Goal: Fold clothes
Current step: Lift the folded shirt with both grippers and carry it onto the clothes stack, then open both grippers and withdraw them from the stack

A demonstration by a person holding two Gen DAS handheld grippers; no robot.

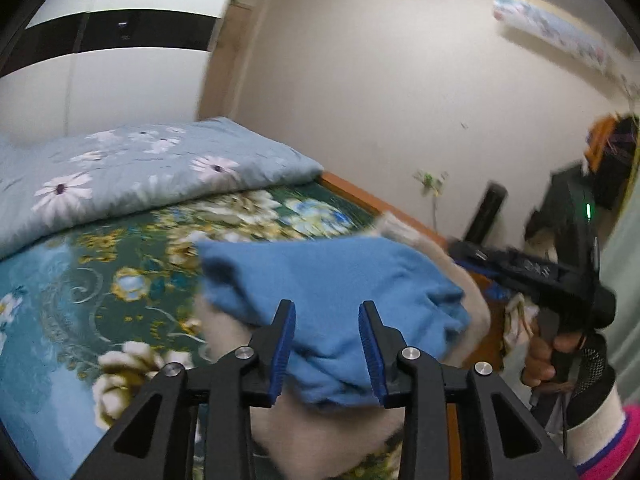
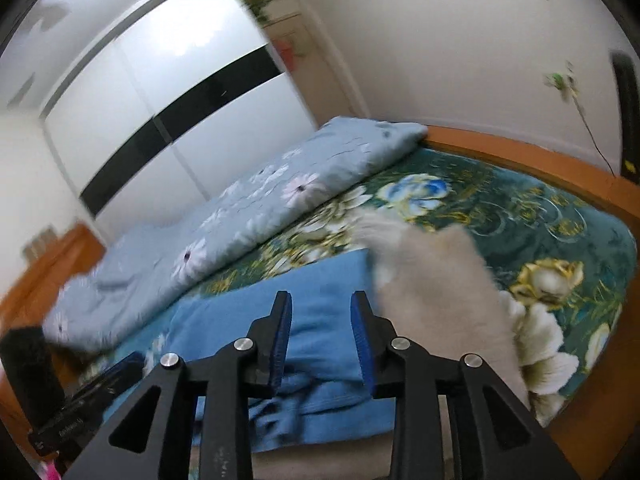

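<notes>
A folded blue garment [image 1: 332, 300] lies on top of a fluffy cream garment [image 1: 320, 432] on the bed; both show in the right wrist view, blue [image 2: 320, 344] and cream [image 2: 440, 288]. My left gripper [image 1: 327, 312] is open, its jaws standing either side of the blue bundle's near edge without pinching it. My right gripper [image 2: 320, 304] is open just above the blue garment. The right gripper's body and the hand holding it appear at right in the left wrist view [image 1: 560, 280].
The bed has a green floral sheet [image 2: 520, 216] and an orange wooden frame [image 2: 520, 152]. A light blue daisy-print quilt [image 1: 132, 168] is piled along the far side. A white and black wardrobe [image 2: 180, 112] stands behind.
</notes>
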